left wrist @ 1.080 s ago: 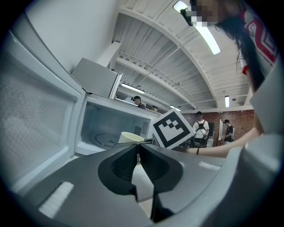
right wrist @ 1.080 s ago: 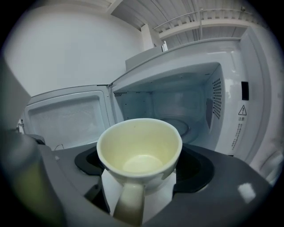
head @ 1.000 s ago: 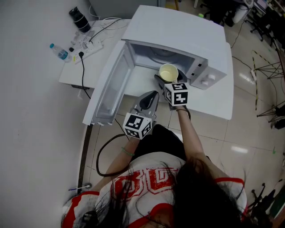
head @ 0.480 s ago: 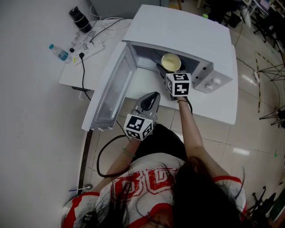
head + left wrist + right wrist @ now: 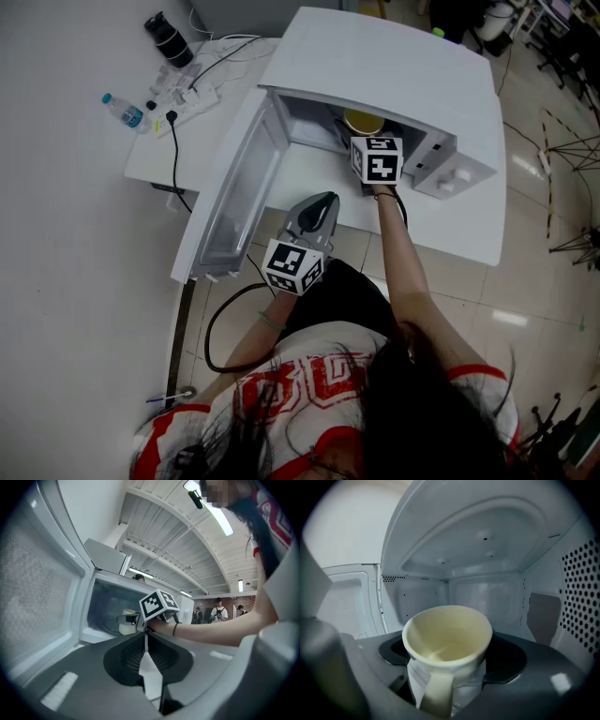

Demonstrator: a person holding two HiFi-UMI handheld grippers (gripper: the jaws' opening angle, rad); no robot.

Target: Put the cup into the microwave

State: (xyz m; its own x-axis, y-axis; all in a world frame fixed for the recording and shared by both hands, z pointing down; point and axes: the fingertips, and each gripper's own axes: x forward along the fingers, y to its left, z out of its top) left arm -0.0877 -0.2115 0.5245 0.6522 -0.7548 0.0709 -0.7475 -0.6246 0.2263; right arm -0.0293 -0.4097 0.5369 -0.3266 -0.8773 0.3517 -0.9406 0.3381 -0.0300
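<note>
Where the person stands: at the near edge of the white table (image 5: 450, 220), leaning over it, both arms reaching forward.
Left gripper (image 5: 323, 200): nearest of the two, hovering over the table's near edge in front of the open door; its jaws are pressed together at the tips with nothing between them.
Microwave door (image 5: 239, 187): swung fully open to the left, inner face up.
Right gripper (image 5: 450, 672): farther in, arm stretched, its marker cube at the mouth of the oven; its jaws are spread just to the cup's width and pinch the cup by its lower body from both sides.
Cup (image 5: 363, 121): cream, with a handle that faces back toward the gripper, upright, empty as far as can be seen; it sits inside the cavity under the roof, with the perforated wall on its right. Whether its base touches the oven floor cannot be told.
Microwave (image 5: 375, 66): white, on the table, control panel on its right.
Far left corner: power strip (image 5: 192, 94) with cables, clear water bottle (image 5: 122, 110), dark flask (image 5: 169, 42).
Count: two grippers, one cup, one microwave, one water bottle, one flask.
Change since a second ago: the cup was then at the opening, over the table; now it is inside. The left gripper has barely moved.
</note>
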